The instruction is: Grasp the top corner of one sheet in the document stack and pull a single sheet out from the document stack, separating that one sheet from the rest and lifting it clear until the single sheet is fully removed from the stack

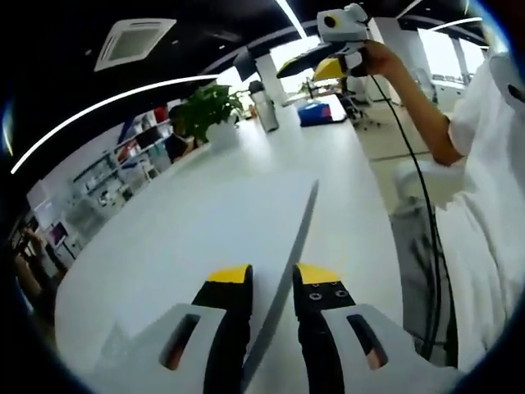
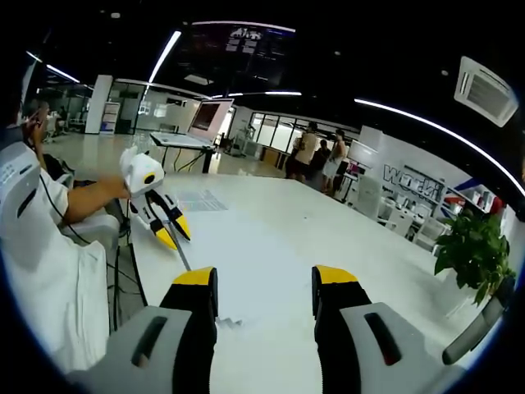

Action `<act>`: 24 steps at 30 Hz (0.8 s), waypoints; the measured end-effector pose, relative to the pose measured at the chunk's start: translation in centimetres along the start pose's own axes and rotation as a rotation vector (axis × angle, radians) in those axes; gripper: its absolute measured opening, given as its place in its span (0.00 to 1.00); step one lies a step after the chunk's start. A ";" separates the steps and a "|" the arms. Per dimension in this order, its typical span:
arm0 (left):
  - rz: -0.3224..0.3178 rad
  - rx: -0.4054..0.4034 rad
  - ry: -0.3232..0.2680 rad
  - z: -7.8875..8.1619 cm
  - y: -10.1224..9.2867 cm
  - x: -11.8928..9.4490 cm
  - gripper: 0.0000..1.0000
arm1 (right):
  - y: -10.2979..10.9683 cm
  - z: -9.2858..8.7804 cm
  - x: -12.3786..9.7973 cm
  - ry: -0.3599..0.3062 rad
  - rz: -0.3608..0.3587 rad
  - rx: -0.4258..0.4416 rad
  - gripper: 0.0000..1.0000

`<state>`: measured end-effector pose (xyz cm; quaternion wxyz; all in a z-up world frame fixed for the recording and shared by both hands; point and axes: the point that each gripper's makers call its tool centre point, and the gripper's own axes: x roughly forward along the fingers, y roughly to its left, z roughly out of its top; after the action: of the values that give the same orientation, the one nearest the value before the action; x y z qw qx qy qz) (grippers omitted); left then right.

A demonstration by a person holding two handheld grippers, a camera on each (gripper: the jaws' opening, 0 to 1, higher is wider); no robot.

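Spanning open office: white table point(image 1: 205, 222)

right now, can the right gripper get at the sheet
probably yes: the right gripper has its jaws open, and the sheet sits edge-on in the left gripper off to its left, with bare table between them

A sheet point(image 1: 283, 275) stands edge-on between the left tongs point(image 1: 273, 277), above the desk point(image 1: 205, 222). A potted plant point(image 1: 209, 111) and a flask point(image 1: 264, 105) sit at the desk's far end.
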<state>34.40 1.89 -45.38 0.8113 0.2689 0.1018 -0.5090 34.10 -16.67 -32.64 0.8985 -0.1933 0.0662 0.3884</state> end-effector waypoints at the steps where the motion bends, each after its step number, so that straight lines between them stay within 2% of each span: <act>1: -0.005 0.000 -0.002 0.0 -0.1 0.0 0.17 | 0.0 0.0 0.0 0.001 0.000 0.000 0.46; 3: -0.012 0.001 -0.013 0.2 -0.3 0.1 0.15 | 0.0 0.0 0.0 0.001 0.000 -0.001 0.46; 7: -0.027 0.004 -0.028 0.6 -0.6 0.0 0.04 | 0.0 0.0 0.0 0.000 -0.001 -0.001 0.46; 9: -0.028 0.004 -0.021 0.5 -0.7 0.0 0.05 | 0.0 0.0 0.0 0.001 -0.001 0.000 0.46; 13: -0.018 0.023 0.017 -0.3 -0.7 0.3 0.17 | 0.1 0.0 0.0 0.000 0.001 -0.001 0.46; 16: -0.002 0.040 0.010 -0.2 -0.5 0.4 0.17 | 0.1 -0.1 0.0 0.003 0.002 -0.002 0.46; 24: -0.008 0.040 -0.008 0.4 -0.9 0.5 0.03 | 0.1 -0.2 0.0 0.006 0.005 -0.002 0.46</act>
<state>33.79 1.05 -45.56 0.8041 0.2824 0.0895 -0.5154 34.06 -16.66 -32.86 0.8971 -0.1952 0.0690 0.3903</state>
